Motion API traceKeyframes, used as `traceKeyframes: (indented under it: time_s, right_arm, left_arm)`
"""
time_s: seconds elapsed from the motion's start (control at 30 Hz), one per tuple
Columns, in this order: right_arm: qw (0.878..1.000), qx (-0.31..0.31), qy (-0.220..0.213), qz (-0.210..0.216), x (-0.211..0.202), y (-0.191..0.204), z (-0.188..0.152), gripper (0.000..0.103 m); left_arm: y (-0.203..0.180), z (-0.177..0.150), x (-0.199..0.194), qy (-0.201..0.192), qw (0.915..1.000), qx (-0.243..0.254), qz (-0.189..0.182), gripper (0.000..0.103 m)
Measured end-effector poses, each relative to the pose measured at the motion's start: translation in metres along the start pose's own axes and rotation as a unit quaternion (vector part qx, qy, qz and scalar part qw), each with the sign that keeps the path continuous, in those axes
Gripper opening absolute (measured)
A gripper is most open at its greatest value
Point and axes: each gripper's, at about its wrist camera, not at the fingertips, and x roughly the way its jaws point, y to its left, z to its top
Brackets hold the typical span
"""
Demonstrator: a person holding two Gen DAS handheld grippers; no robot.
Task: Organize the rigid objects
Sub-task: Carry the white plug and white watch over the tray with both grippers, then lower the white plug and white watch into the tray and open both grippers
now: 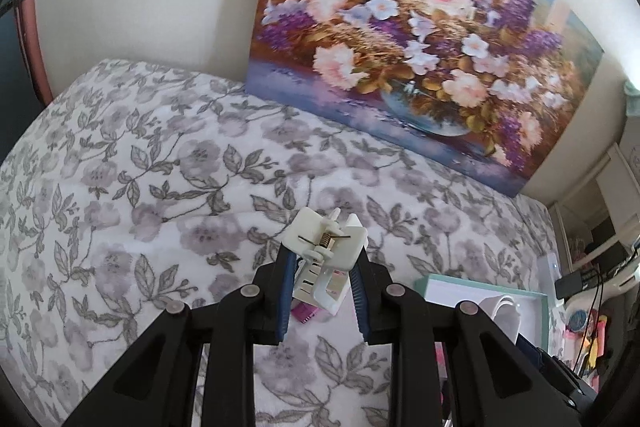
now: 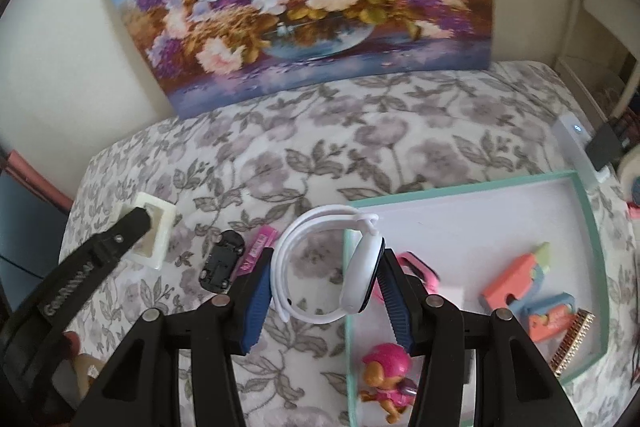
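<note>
My left gripper (image 1: 322,267) is shut on a white plastic clip with a metal spring (image 1: 326,247) and holds it above the floral bedspread (image 1: 140,187). In the right wrist view the same clip (image 2: 154,231) shows at the left with the left gripper's black finger across it. My right gripper (image 2: 326,279) is shut on white headphones (image 2: 320,267), held over the left rim of the teal-edged tray (image 2: 592,247). A black toy car (image 2: 222,261) and a pink packet (image 2: 258,247) lie on the bedspread between the two grippers.
The tray holds a pink figure (image 2: 386,373), coral and blue toy pieces (image 2: 524,283), a pink band (image 2: 420,267) and a gold comb-like strip (image 2: 570,343). A flower painting (image 1: 420,39) leans on the wall behind the bed. Shelves and cables stand at right (image 1: 600,267).
</note>
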Motion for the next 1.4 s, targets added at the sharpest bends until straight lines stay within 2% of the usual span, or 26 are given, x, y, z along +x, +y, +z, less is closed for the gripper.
traceKeyframes:
  time_s: [0.33,0.53,0.73,1.0,1.13,1.4]
  right_arm:
    - [1.0,0.029,0.007,-0.007,-0.012,-0.033,-0.025,0.054]
    - [0.998,0.046,0.009,-0.037,-0.024,-0.068,-0.035,0.054]
    - [0.996,0.083,0.013,-0.042,-0.025,-0.101,-0.038,0.054]
    - [0.988,0.128,0.007,-0.088,-0.028,-0.151,-0.037,0.054]
    - [0.984,0.147,0.008,-0.102,-0.026,-0.173,-0.038,0.054]
    - [0.978,0.171,0.007,-0.119,-0.023,-0.191,-0.04,0.055]
  left_arm:
    - [-0.035,-0.02,-0.034,-0.018,0.9991,0.037,-0.011,0.027]
    - [-0.064,-0.04,-0.041,-0.015,0.9974,0.068,-0.017,0.027]
    - [-0.096,-0.057,-0.042,-0.01,0.9957,0.086,-0.033,0.027]
    - [-0.14,-0.081,-0.021,0.012,0.9907,0.123,-0.058,0.027]
    - [-0.152,-0.094,-0.002,0.046,0.9878,0.128,-0.076,0.027]
    - [-0.169,-0.111,0.018,0.084,0.9815,0.144,-0.094,0.027]
